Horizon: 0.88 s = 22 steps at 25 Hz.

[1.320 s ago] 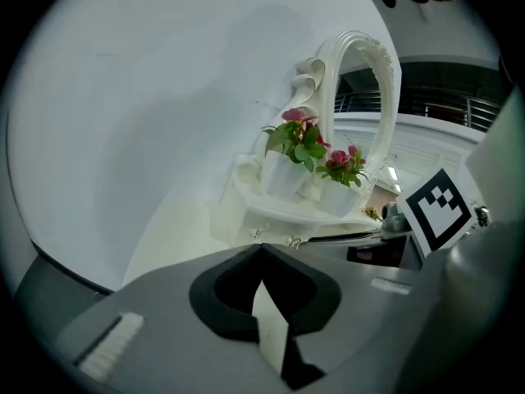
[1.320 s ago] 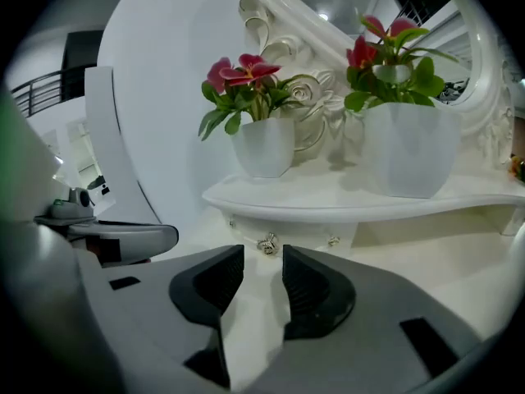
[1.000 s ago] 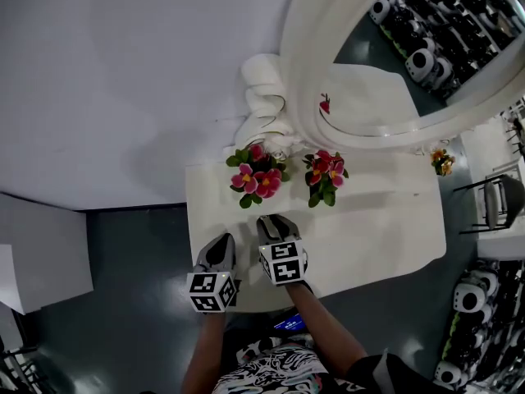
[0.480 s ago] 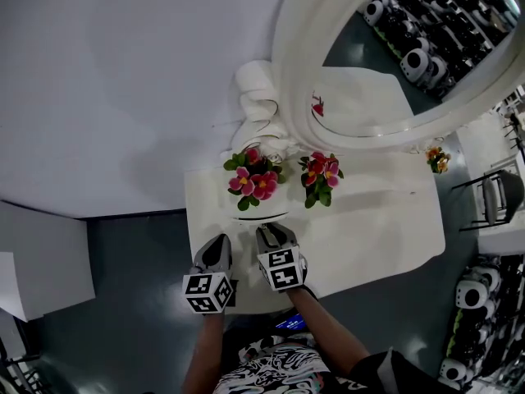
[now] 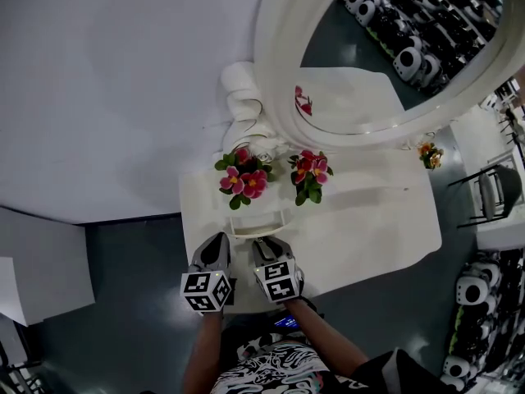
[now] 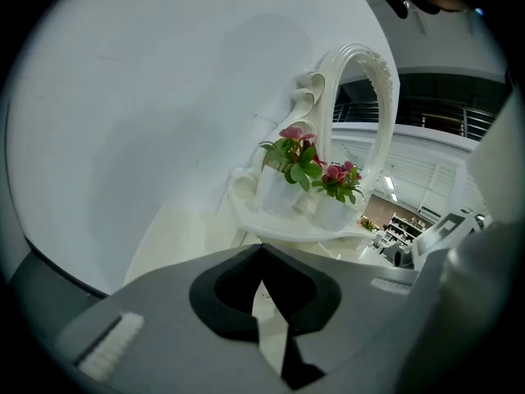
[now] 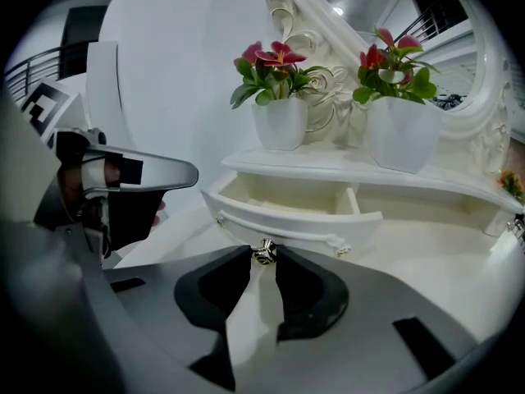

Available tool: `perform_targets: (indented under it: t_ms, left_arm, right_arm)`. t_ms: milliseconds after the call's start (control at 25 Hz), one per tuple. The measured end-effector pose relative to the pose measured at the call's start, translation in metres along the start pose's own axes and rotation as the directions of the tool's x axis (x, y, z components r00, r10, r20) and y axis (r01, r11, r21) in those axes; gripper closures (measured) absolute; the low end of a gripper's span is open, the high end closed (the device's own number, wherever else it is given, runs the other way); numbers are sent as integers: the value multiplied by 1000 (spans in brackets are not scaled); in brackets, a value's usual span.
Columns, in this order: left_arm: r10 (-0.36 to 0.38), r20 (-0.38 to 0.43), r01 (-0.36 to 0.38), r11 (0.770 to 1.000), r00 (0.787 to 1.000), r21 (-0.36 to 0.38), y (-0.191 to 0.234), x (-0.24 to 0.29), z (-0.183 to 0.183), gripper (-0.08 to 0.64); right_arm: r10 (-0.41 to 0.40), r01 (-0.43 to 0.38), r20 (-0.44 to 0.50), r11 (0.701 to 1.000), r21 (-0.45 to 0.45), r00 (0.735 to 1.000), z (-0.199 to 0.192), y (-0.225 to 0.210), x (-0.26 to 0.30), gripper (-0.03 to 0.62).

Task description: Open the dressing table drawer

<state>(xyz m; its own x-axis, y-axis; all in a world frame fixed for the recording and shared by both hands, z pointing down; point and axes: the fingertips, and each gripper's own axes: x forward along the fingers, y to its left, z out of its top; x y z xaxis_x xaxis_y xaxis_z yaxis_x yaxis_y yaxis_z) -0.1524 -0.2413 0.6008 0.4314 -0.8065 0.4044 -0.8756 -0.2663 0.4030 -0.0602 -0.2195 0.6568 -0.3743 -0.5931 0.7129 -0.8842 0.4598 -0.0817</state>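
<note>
The white dressing table [image 5: 369,220] has a small drawer [image 5: 258,223] under its flower shelf, and the drawer stands pulled out. In the right gripper view the drawer's curved front [image 7: 287,224] shows an empty cream inside. My right gripper [image 7: 263,254] is shut on the drawer's small metal knob [image 7: 263,252], which sits between the jaw tips. From the head view the right gripper [image 5: 267,245] is just in front of the drawer. My left gripper [image 5: 216,249] hovers beside it to the left, off the drawer, shut and empty [image 6: 261,257].
Two white pots of pink flowers [image 5: 242,179] [image 5: 308,173] stand on the shelf above the drawer. A large oval mirror [image 5: 385,48] rises behind them. The white wall [image 5: 107,80] is at the left, and chairs [image 5: 492,195] stand at the right.
The drawer has slid out of the shelf toward me, with the right gripper drawing back while holding the knob. The left gripper has hardly moved.
</note>
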Motion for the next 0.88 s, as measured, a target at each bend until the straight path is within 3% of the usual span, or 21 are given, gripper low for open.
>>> perform_targets:
  t_ms: [400, 520, 600, 880]
  left_arm:
    - [25, 36, -25, 1000, 999, 18, -3, -14, 7, 558]
    - [14, 72, -16, 999, 997, 33, -14, -22, 21, 558]
    - [-2, 99, -2, 999, 995, 44, -23, -25, 31, 558]
    - [-76, 120, 62, 992, 990, 113, -59, -24, 49, 558]
  right_arm:
    - [15, -15, 11, 999, 46, 1000, -3, 0, -20, 463]
    - [-2, -2, 82, 999, 53, 997, 12, -1, -41, 513]
    - [-8, 1, 147, 999, 47, 989, 26, -4, -56, 588]
    - [6, -42, 332, 994, 102, 943, 69, -21, -103, 589]
